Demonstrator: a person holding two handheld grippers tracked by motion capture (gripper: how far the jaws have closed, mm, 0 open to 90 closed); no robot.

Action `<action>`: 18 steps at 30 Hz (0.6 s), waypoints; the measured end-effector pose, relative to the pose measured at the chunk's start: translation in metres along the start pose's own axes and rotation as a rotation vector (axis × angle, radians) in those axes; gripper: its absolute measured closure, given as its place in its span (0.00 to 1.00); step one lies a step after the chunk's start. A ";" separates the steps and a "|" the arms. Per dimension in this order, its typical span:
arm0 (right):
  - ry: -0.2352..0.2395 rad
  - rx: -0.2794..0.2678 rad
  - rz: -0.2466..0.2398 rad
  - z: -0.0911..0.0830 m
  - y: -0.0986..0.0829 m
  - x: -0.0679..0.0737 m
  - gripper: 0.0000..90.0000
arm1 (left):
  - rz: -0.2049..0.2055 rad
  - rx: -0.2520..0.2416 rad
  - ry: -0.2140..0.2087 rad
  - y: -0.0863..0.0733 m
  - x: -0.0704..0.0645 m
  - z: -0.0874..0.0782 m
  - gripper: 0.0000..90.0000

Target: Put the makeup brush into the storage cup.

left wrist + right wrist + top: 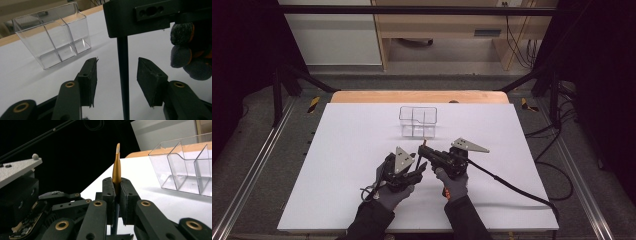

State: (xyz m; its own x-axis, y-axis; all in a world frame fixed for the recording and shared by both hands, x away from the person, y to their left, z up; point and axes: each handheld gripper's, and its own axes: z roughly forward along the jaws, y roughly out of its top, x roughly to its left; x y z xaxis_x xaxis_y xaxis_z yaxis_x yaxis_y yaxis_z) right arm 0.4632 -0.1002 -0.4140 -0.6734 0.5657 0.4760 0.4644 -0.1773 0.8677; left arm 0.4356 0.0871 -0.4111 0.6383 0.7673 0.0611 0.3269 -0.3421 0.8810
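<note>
My right gripper (116,195) is shut on a thin brush (116,168) with a gold ferrule, a pale tip and a dark handle; the tip points up past the pads. From above, the brush (421,154) stands between the two grippers near the table's middle front, with the right gripper (423,151) on its upper part. My left gripper (117,80) is open. The brush's dark handle (123,75) runs down between its pads without touching either. The left gripper (414,173) sits just below and left of the right one. A clear divided box (418,121) stands behind them, empty.
The clear box (53,37) is close ahead on the white table sheet (347,150); it also stands to the right in the right gripper view (185,167). A gloved hand (187,50) holds the right gripper. A black cable (512,187) trails right across the sheet.
</note>
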 end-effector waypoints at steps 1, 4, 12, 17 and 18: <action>0.002 0.001 0.000 0.000 0.000 0.000 0.93 | -0.003 -0.002 -0.002 0.001 0.000 0.000 0.58; 0.006 0.006 -0.003 -0.001 0.000 0.000 0.93 | -0.005 -0.006 -0.005 0.003 -0.001 0.000 0.61; 0.007 0.009 -0.013 -0.001 0.000 0.001 0.93 | -0.028 -0.008 -0.003 0.007 -0.001 0.002 0.73; 0.008 0.011 -0.019 -0.001 0.000 0.001 0.93 | -0.026 -0.013 -0.001 0.008 -0.002 0.002 0.78; 0.009 0.012 -0.020 -0.001 -0.001 0.001 0.93 | -0.030 -0.013 -0.002 0.008 -0.002 0.002 0.79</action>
State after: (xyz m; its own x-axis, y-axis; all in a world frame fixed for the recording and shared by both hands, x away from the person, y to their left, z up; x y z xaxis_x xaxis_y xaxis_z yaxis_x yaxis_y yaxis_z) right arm 0.4615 -0.1004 -0.4138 -0.6872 0.5621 0.4602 0.4577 -0.1569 0.8751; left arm 0.4382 0.0816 -0.4047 0.6301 0.7757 0.0337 0.3363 -0.3118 0.8886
